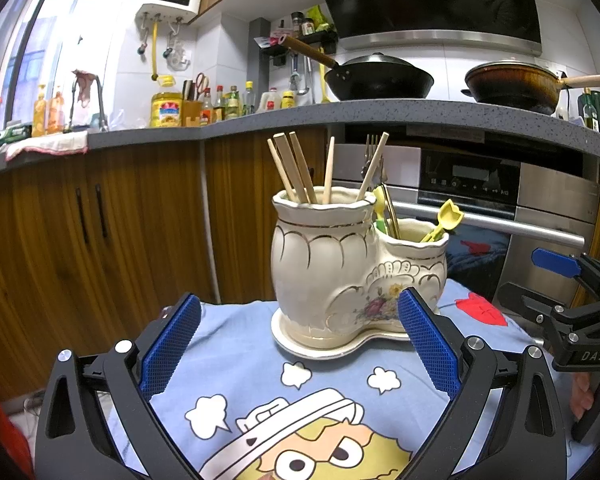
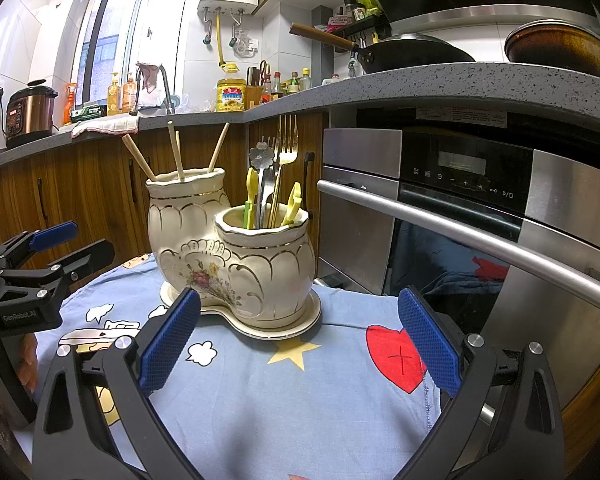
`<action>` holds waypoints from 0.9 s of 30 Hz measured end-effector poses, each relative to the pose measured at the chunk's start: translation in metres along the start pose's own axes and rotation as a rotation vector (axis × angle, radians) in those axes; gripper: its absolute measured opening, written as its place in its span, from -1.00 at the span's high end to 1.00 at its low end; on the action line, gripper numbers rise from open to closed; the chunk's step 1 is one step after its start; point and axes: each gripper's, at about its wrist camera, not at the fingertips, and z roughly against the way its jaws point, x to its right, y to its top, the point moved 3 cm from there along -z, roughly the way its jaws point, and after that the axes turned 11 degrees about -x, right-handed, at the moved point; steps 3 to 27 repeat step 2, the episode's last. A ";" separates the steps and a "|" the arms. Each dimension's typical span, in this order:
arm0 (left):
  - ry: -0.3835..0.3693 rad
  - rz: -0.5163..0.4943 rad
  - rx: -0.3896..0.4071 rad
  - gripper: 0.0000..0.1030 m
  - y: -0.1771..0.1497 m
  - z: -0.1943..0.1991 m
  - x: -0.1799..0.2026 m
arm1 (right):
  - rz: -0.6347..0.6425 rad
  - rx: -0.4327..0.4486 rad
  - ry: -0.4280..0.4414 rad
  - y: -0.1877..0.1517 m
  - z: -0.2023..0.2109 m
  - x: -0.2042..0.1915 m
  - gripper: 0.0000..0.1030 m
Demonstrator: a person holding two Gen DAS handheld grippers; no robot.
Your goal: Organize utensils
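Note:
A cream ceramic two-pot utensil holder point(image 1: 340, 280) point(image 2: 228, 256) stands on its saucer on a table with a blue cartoon cloth point(image 1: 300, 392) point(image 2: 292, 392). The taller pot holds several wooden chopsticks point(image 1: 296, 168) point(image 2: 176, 152). The lower pot holds metal forks point(image 2: 286, 148), a flower-ended metal utensil point(image 2: 262, 160) and yellow plastic utensils point(image 1: 446, 220) point(image 2: 294, 204). My left gripper point(image 1: 300, 316) is open and empty, just in front of the holder. My right gripper point(image 2: 300, 316) is open and empty, in front of the lower pot. Each gripper shows at the edge of the other's view.
Behind the table stand wooden cabinets point(image 1: 100, 232) and a steel built-in oven with a bar handle point(image 2: 460, 232). The grey worktop point(image 1: 260, 120) above carries bottles, a black wok point(image 1: 380, 76) and a brown pot point(image 1: 512, 80). The table edge is just behind the holder.

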 end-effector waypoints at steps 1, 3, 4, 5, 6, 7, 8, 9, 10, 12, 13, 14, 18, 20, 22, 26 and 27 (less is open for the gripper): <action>0.000 -0.001 0.000 -0.90 0.000 0.000 0.000 | 0.000 0.000 0.000 0.000 0.000 0.000 -0.89; 0.000 -0.001 0.000 -0.90 0.000 0.000 0.000 | 0.000 0.000 0.000 0.000 0.000 0.000 -0.89; 0.000 -0.001 0.000 -0.90 0.000 0.000 0.000 | 0.000 0.000 0.000 0.000 0.000 0.000 -0.89; 0.000 -0.001 0.000 -0.90 0.000 0.000 0.000 | 0.000 0.000 0.000 0.000 0.000 0.000 -0.89; 0.000 -0.001 0.000 -0.90 0.000 0.000 0.000 | 0.000 0.000 0.000 0.000 0.000 0.000 -0.89; 0.000 -0.001 0.000 -0.90 0.000 0.000 0.000 | 0.000 0.000 0.000 0.000 0.000 0.000 -0.89; 0.000 -0.001 0.000 -0.90 0.000 0.000 0.000 | 0.000 0.000 0.000 0.000 0.000 0.000 -0.89; 0.000 -0.001 0.000 -0.90 0.000 0.000 0.000 | 0.000 0.000 0.000 0.000 0.000 0.000 -0.89; 0.000 -0.001 0.000 -0.90 0.000 0.000 0.000 | 0.000 0.000 0.000 0.000 0.000 0.000 -0.89; 0.000 -0.001 0.000 -0.90 0.000 0.000 0.000 | 0.000 0.000 0.000 0.000 0.000 0.000 -0.89; 0.000 -0.001 0.000 -0.90 0.000 0.000 0.000 | 0.000 0.000 0.000 0.000 0.000 0.000 -0.89; 0.000 -0.001 0.000 -0.90 0.000 0.000 0.000 | 0.000 0.000 0.000 0.000 0.000 0.000 -0.89; 0.000 -0.001 0.000 -0.90 0.000 0.000 0.000 | 0.000 0.000 0.000 0.000 0.000 0.000 -0.89; 0.000 -0.001 0.000 -0.90 0.000 0.000 0.000 | 0.000 0.000 0.000 0.000 0.000 0.000 -0.89; 0.000 -0.001 0.000 -0.90 0.000 0.000 0.000 | 0.000 0.000 0.000 0.000 0.000 0.000 -0.89; 0.000 -0.001 0.000 -0.90 0.000 0.000 0.000 | 0.000 0.000 0.000 0.000 0.000 0.000 -0.89; 0.000 -0.001 0.000 -0.90 0.000 0.000 0.000 | 0.000 0.000 0.000 0.000 0.000 0.000 -0.89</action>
